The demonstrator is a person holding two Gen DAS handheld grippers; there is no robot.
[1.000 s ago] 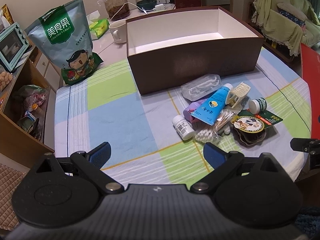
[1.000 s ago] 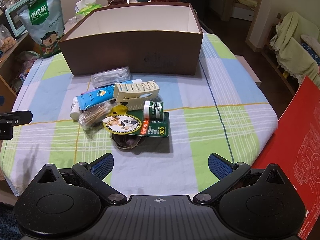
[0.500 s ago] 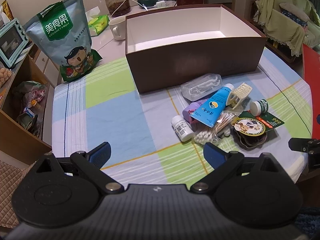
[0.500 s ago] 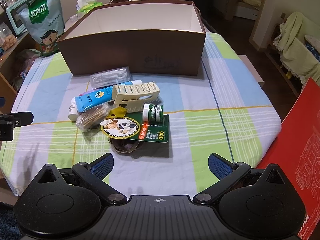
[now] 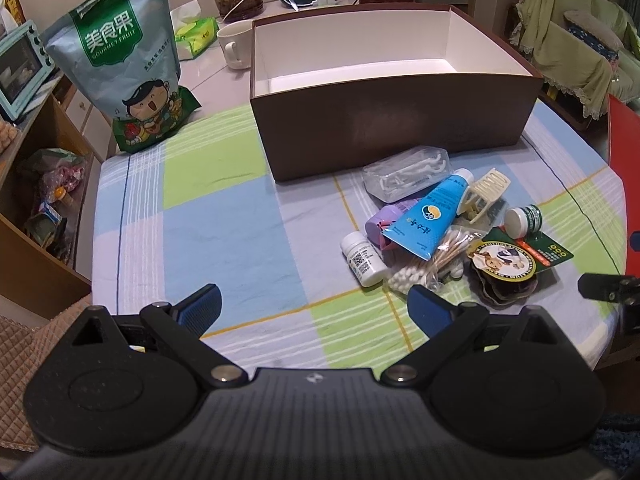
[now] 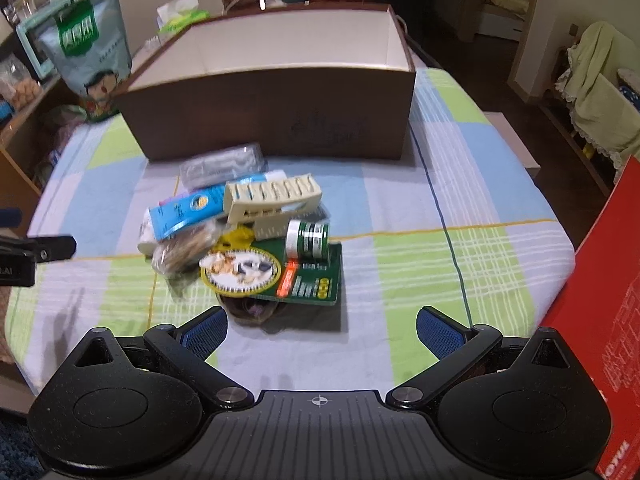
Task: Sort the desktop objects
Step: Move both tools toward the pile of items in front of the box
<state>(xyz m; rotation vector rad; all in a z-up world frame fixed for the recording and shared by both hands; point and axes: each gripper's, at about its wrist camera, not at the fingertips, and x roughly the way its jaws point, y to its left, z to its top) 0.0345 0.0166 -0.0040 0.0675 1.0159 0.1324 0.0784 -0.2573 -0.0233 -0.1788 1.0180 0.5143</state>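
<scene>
Both the left gripper (image 5: 314, 303) and right gripper (image 6: 322, 326) hover with jaws spread wide and empty before the somewhat blurred clutter pile (image 6: 244, 240) mid-frame, brown box (image 5: 392, 128) behind.

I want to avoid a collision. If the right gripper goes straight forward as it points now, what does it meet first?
Probably the green card at the near edge of the pile, with the small green-labelled bottle just behind it. The right gripper is open and empty; height above the cloth is unclear.
</scene>
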